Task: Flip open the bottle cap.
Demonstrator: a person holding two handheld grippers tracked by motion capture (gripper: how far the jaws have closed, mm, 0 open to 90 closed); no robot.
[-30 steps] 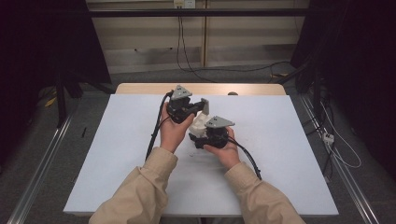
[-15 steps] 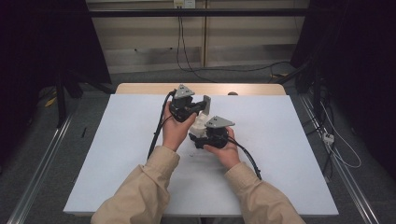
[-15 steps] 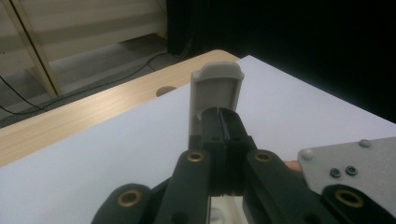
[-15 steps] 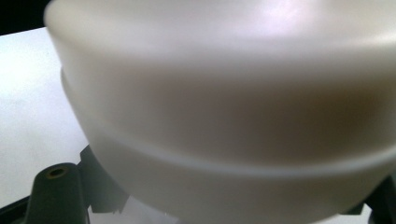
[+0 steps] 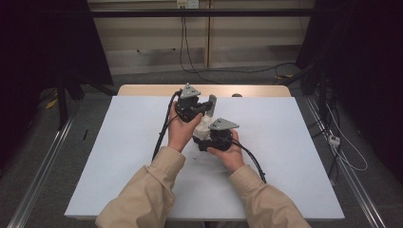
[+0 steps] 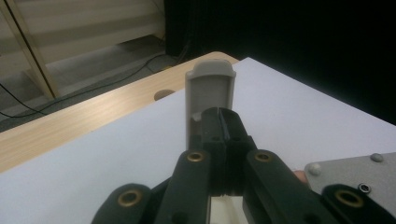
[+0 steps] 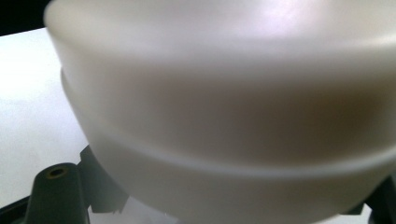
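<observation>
Both grippers are meeting over the middle of the table (image 5: 285, 156), working one pale plastic piece between them. Left gripper (image 5: 205, 107) is clamping shut on the base of a grey hinged flap (image 5: 212, 101); the flap is standing upright, sticking up past the jaw tips toward the far edge. Right gripper (image 5: 203, 138) is gripping the white rounded body (image 5: 205, 124), sitting just near and right of the left one, the two nearly touching.

Progress, my read: the pickup is done, since the item is looking lifted off the white surface and held from both sides. The flap is looking swung open already. What's left is probably closing or separating it and setting it down; can't tell which.

View differences:
- High view is giving the layout: both hands (image 5: 178, 133), trailing cables, bare white table around them, wooden strip (image 5: 142, 90) at the far edge. Item detail is too small there.
- Left gripper view is showing the flap (image 6: 209, 100) close up: hollow inner face, rounded cap, jaws shut tight at its foot. Also a corner of the other gripper's grey plate (image 6: 355, 170) at near right.
- Right gripper view is showing the body (image 7: 224, 107) pressed up to the lens, blurred, smooth with one ridge line; the jaw tips are hidden behind it.
</observation>
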